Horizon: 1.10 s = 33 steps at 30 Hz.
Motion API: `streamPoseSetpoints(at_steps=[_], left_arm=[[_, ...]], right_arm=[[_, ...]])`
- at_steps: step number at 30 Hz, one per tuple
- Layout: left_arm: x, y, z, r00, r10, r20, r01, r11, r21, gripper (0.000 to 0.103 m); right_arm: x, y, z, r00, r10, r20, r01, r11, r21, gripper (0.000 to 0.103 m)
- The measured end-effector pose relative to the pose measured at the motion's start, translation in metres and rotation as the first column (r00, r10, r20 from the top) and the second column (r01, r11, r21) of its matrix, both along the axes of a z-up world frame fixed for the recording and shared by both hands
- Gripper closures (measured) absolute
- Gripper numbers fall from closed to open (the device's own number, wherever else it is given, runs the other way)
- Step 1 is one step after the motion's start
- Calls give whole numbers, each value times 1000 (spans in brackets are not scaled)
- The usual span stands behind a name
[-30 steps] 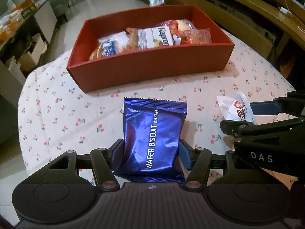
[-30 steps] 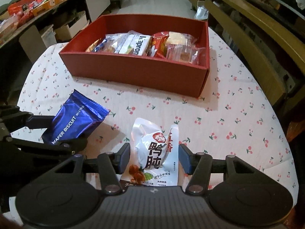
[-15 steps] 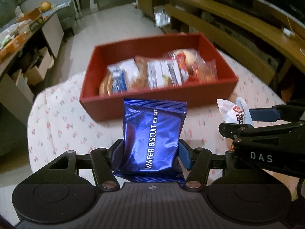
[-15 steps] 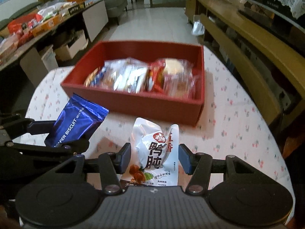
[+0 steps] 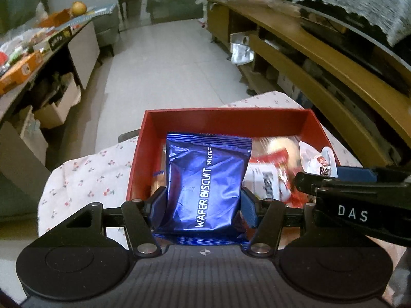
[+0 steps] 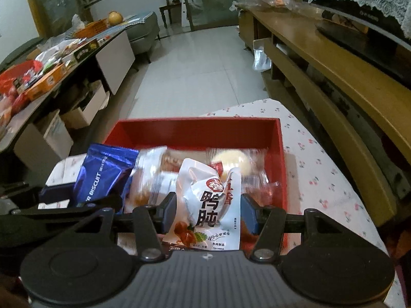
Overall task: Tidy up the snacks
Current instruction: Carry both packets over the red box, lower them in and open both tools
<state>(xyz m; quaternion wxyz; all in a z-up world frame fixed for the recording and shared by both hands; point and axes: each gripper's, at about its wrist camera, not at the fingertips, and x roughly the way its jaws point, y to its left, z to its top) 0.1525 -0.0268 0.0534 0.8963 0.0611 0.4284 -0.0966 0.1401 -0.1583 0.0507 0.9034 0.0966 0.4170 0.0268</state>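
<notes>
Red box (image 5: 312, 124) sits ahead of and below both grippers, long axis crosswise. Left gripper (image 5: 203, 202) clamped on blue wafer packet (image 5: 205, 179), over the box's left part. Right gripper (image 6: 208, 211) pinched on white pouch (image 6: 208, 200), over its right part. Snacks crowd the near side; the far strip is bare.

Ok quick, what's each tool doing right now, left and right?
Left tool: closed on the blue wafer biscuit packet, over the red box.
Right tool: closed on the white snack pouch, over the same box.
</notes>
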Motion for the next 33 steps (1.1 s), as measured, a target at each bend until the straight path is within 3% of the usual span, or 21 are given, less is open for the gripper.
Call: streamPoseSetpoints(at_steps=[11,17,23,33], left_arm=[[36,-2,-26,997,53,-52,-52,998,18,37],[38,-3,-33,995,63,-73,-61,998,21,36],[36,-11,-32,998,38,-55,-36,998,44,27],[34,-5,-31,997,52,-64,-51,998,22,21]], right_arm=[[48,0,-30,999,-9,-52,9,1000,-1,46],[53,0,-33,999,-17,-34,17,1000,-5,45],[56,6,-35,1000,-8,-28,8,1000,-7,44],[55,1,-31,999,-20,-26,20,1000,15,42]])
